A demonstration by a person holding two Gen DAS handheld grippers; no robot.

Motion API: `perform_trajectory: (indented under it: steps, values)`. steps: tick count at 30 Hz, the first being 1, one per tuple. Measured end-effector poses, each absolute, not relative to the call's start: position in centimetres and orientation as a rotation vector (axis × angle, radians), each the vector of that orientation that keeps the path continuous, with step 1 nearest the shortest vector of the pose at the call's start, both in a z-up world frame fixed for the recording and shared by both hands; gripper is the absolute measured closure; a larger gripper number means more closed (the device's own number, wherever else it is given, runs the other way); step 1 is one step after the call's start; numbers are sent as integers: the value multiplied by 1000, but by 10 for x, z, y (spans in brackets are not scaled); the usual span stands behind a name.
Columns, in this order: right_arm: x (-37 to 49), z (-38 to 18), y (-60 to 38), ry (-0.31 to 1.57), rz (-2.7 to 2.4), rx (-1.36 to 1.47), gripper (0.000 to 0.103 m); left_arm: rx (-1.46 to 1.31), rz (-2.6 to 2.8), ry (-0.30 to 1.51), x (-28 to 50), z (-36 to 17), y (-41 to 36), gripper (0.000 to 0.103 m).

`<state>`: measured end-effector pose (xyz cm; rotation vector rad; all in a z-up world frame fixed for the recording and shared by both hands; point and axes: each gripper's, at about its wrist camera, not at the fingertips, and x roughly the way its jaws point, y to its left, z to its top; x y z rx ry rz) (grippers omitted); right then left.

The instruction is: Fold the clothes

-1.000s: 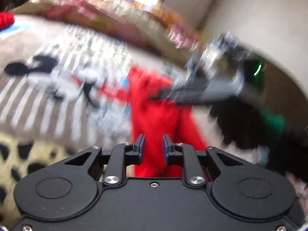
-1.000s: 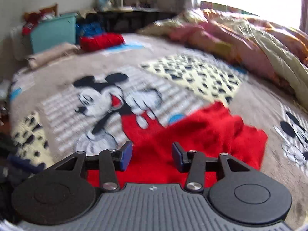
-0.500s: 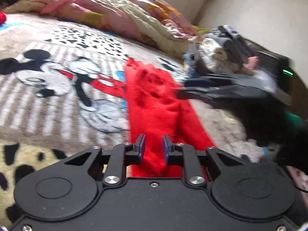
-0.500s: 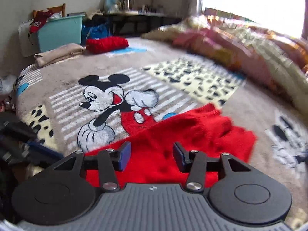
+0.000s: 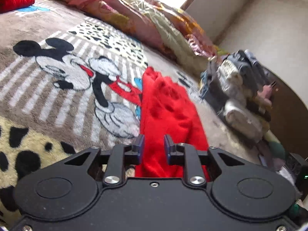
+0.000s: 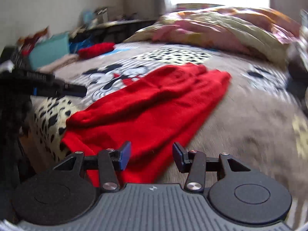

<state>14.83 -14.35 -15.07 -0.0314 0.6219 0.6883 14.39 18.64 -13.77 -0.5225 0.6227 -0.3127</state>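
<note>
A red knitted garment (image 5: 167, 113) lies folded lengthwise on the Mickey Mouse blanket (image 5: 57, 80); it also shows in the right wrist view (image 6: 154, 104). My left gripper (image 5: 153, 148) is open with a narrow gap, just above the garment's near end, holding nothing. My right gripper (image 6: 152, 154) is open wide over the garment's near edge, empty. The left gripper also appears at the left of the right wrist view (image 6: 75, 91).
A rumpled floral quilt (image 5: 146, 19) lies along the far side of the bed. A pile of clothes (image 5: 240, 92) sits at the right. A second folded red garment (image 6: 96, 50) and a teal box (image 6: 50, 52) are at the far left.
The right gripper has swung rightward and out of the left wrist view. Its jaws have opened slightly wider. The garment lies where it was.
</note>
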Motion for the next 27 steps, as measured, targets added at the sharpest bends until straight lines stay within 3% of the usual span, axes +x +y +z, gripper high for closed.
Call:
perform_trajectory:
  steps: [7, 9, 25, 27]
  values:
    - [131, -183, -203, 650, 601, 339, 54, -482, -316, 655, 153, -144, 171, 76]
    - [131, -187, -209, 651, 598, 366, 54, -487, -325, 647, 153, -143, 169, 81]
    - [132, -192, -205, 631, 626, 359, 52, -620, -359, 728, 157, -160, 176, 81]
    - [129, -190, -204, 613, 635, 348, 51, -718, -392, 705, 156, -162, 182, 85]
